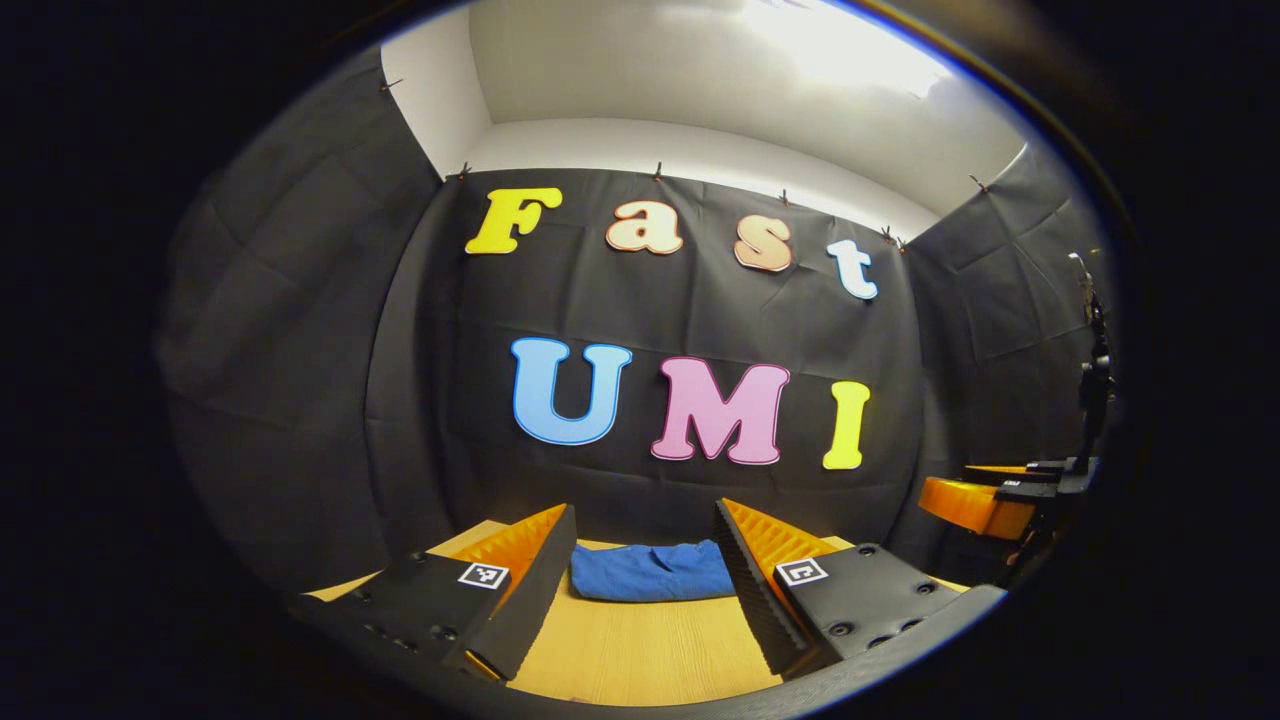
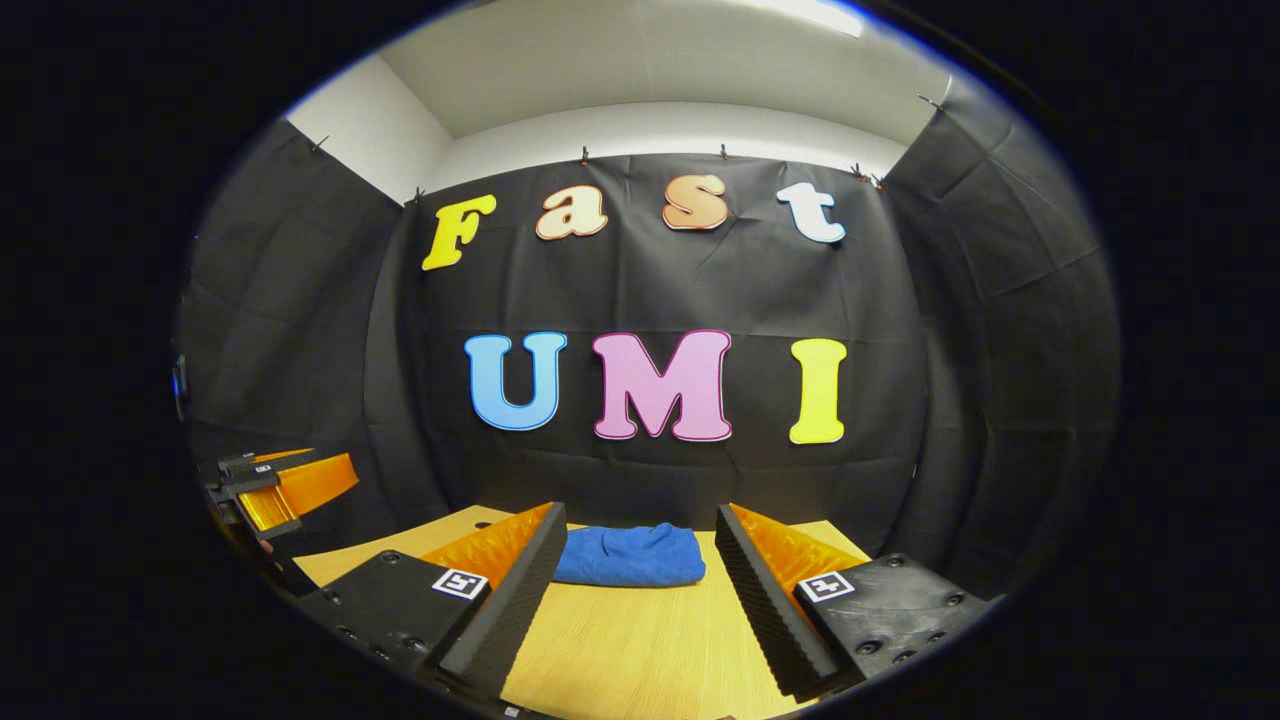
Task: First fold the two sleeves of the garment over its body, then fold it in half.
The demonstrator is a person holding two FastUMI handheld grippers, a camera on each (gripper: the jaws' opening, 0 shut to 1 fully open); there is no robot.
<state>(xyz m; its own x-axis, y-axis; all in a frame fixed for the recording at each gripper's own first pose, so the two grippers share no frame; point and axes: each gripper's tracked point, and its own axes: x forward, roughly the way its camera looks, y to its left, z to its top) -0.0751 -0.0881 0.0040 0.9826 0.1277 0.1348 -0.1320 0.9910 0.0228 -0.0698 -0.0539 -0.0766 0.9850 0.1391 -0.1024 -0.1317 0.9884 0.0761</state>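
Wooden table (image 1: 640, 650) under both grippers. Blue garment (image 1: 652, 572) bunched ahead, between spread fingers. Left gripper (image 1: 640, 590), right gripper (image 2: 635, 590) released, holding nothing. Looks folded; if not, next: reach forward.

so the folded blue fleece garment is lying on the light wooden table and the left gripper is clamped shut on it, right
Not quite. The folded blue fleece garment does lie on the light wooden table, but the left gripper is not clamped on it. In the left gripper view its fingers stand wide apart, short of the cloth and touching nothing.
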